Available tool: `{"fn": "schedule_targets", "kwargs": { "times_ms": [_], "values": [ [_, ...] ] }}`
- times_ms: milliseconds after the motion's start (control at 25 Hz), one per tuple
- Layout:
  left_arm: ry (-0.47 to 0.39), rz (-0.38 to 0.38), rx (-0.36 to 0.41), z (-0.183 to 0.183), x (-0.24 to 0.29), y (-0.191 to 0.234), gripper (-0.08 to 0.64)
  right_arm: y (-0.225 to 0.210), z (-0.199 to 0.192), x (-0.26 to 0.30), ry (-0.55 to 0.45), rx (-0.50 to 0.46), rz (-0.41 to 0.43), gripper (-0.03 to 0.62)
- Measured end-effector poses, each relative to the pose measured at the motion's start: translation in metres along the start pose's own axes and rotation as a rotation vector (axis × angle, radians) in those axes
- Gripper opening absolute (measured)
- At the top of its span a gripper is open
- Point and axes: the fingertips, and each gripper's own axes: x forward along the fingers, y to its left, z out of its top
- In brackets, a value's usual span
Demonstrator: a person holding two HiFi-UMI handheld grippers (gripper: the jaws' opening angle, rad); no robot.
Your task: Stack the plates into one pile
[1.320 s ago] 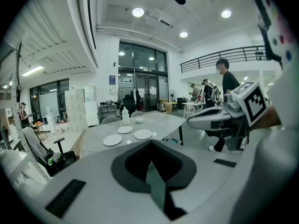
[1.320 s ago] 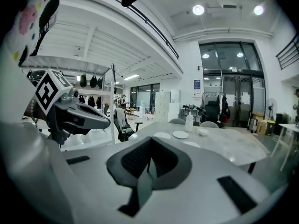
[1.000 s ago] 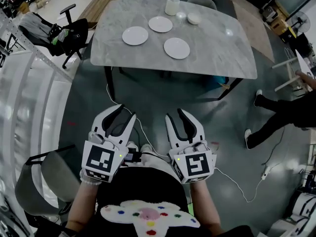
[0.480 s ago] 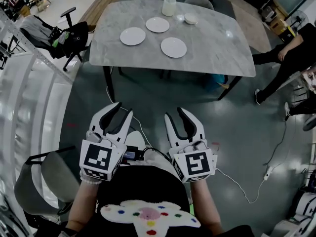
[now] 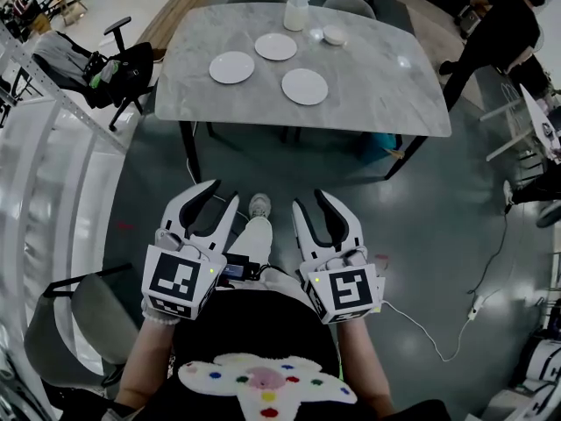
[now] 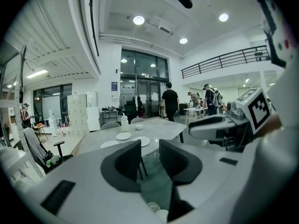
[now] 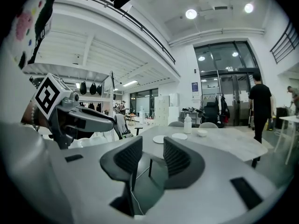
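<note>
Three separate plates, grey marble table, dark glossy floor

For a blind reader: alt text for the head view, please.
Three white plates lie apart on a grey table, a bottle and bowl beyond them. Nearer, the left tool and right tool hang over the floor, open and empty; the left tool's jaws have just been closing slightly.

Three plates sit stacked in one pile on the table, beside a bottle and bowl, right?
No. The three plates lie apart, not stacked, on the table, near the bottle and bowl. The head view shows it.
</note>
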Motion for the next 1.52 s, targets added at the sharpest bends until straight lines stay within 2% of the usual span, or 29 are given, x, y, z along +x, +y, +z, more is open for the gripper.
{"fn": "schedule_targets", "kwargs": {
  "times_ms": [480, 800, 1240, 1520],
  "values": [
    [0.001, 0.000, -0.005, 0.008, 0.028, 0.013, 0.120, -0.020, 0.006, 0.024, -0.004, -0.003, -0.007, 0.127],
    [0.001, -0.017, 0.002, 0.019, 0.067, 0.034, 0.120, -0.040, 0.006, 0.058, 0.013, 0.011, -0.013, 0.127],
    [0.023, -0.029, -0.016, 0.030, 0.132, 0.095, 0.120, -0.071, 0.018, 0.140, 0.044, 0.014, -0.020, 0.127],
    [0.023, -0.059, -0.034, 0.045, 0.184, 0.136, 0.120, -0.100, 0.026, 0.197, 0.091, 0.035, -0.056, 0.127]
  ]
}}
